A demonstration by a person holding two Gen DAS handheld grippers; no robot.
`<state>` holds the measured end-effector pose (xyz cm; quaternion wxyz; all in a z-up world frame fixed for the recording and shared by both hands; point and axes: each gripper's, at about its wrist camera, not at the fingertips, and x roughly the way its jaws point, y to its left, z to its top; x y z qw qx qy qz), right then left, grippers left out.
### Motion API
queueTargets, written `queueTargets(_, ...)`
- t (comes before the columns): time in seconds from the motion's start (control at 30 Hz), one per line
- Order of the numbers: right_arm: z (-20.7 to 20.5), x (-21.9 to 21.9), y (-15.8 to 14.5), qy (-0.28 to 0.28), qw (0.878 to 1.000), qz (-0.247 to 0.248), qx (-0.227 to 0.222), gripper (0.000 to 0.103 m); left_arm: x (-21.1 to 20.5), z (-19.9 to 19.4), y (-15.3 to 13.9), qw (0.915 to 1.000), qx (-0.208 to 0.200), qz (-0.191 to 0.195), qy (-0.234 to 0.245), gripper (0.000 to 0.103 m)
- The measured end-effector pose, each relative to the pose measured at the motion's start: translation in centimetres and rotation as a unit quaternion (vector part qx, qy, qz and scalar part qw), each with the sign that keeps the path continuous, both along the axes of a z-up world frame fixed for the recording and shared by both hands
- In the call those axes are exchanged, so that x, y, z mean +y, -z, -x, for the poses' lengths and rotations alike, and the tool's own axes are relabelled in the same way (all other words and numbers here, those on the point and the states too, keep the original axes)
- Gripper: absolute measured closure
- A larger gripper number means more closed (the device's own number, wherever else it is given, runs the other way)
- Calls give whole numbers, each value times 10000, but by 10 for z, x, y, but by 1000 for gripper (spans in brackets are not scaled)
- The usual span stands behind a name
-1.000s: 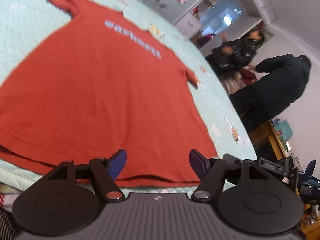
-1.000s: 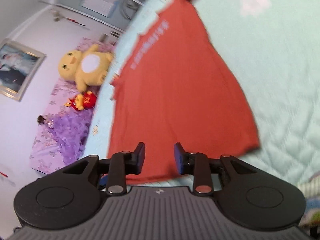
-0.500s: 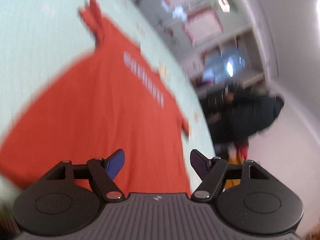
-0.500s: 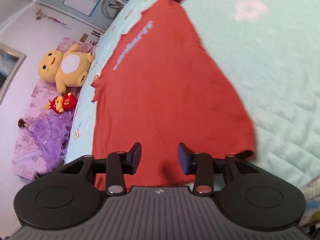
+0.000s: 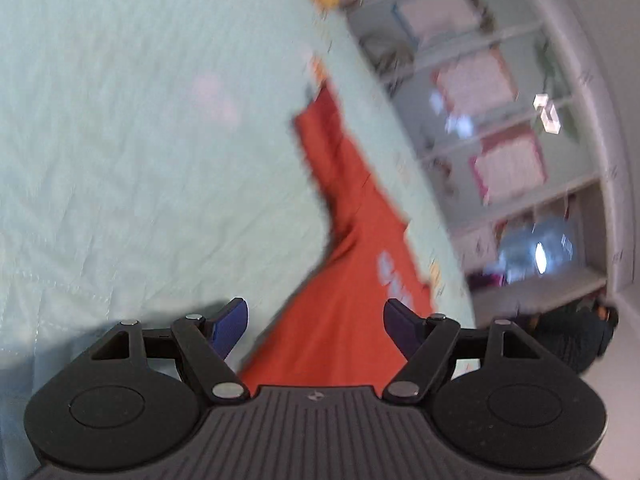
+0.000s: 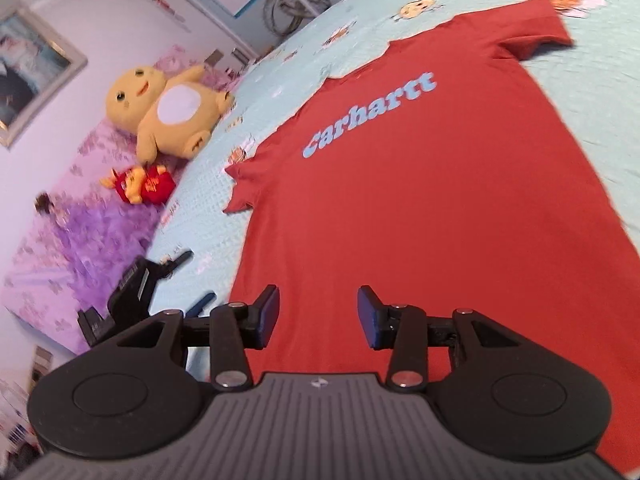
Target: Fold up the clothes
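A red T-shirt [image 6: 420,184] with light blue lettering lies flat, front up, on a pale green quilt [image 6: 592,92]. My right gripper [image 6: 318,314] is open and empty, hovering over the shirt's lower left part. My left gripper [image 5: 316,326] is open and empty, over the shirt's [image 5: 352,240] side edge, with one sleeve stretching ahead of it. The left wrist view is blurred. The left gripper's dark body also shows in the right wrist view [image 6: 132,288], beside the shirt's left edge.
A yellow plush toy [image 6: 168,112] and a small red plush [image 6: 140,182] sit on a purple flowered cover [image 6: 80,232] beyond the quilt's left edge. Shelves and a wall [image 5: 520,160] stand past the bed. A person in dark clothes [image 5: 576,336] is at the right.
My left gripper has swung from the hem toward the shirt's side and sleeve. My right gripper has moved forward over the shirt, and its jaws have opened wider.
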<state>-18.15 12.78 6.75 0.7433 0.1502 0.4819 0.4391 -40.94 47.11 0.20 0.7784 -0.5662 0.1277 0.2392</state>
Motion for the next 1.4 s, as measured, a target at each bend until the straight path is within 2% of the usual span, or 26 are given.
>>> queueTargets(0.1, -17, 20, 43, 27, 9976, 455, 513, 57, 11, 9, -3, 9985, -386, 25, 389, 25)
queueTargets(0.13, -17, 18, 51, 115, 9974, 399, 590, 62, 16, 9, -4, 9971, -556, 59, 520, 25)
queueTargets(0.2, -18, 14, 63, 256, 9967, 313, 706, 61, 20, 8, 2, 9955, -604, 207, 696, 26)
queueTargets(0.3, -13, 15, 49, 139, 9971, 554, 493, 60, 25, 4, 11, 9945, -523, 311, 852, 32)
queueTargets(0.47, 2, 25, 38, -452, 9974, 149, 534, 60, 22, -12, 4, 9933, -201, -127, 1132, 32)
queueTargets(0.53, 9, 33, 49, -638, 9951, 607, 445, 61, 20, -20, 3, 9909, -45, -336, 1299, 33)
queueTargets(0.57, 12, 36, 53, -704, 9937, 779, 391, 64, 19, -22, 3, 9894, 16, -419, 1390, 33)
queueTargets(0.7, 27, 33, 45, -848, 9926, 873, 44, 63, 29, -19, 10, 9854, -150, -235, 1678, 32)
queueTargets(0.77, 41, 41, 31, -1155, 9882, 930, -381, 62, 33, -17, 13, 9830, -235, -141, 1817, 32)
queueTargets(0.83, 53, 53, 21, -1542, 9822, 887, -604, 62, 38, -10, 16, 9818, -361, -24, 1864, 32)
queueTargets(0.93, 70, 65, 16, -1889, 9769, 773, -630, 62, 42, -3, 19, 9807, -515, 93, 1885, 32)
queueTargets(1.03, 93, 77, 16, -2238, 9673, 831, -853, 62, 41, -5, 17, 9787, -440, -11, 2004, 32)
queueTargets(1.13, 122, 87, 17, -2569, 9519, 1053, -1294, 62, 35, -12, 13, 9767, -247, -239, 2119, 32)
queueTargets(1.3, 161, 96, 16, -2921, 9231, 1464, -2028, 61, 28, -19, 10, 9746, -62, -470, 2188, 31)
queueTargets(1.4, 177, 99, 12, -2973, 9011, 1754, -2623, 58, 27, -20, 10, 9748, -32, -532, 2165, 30)
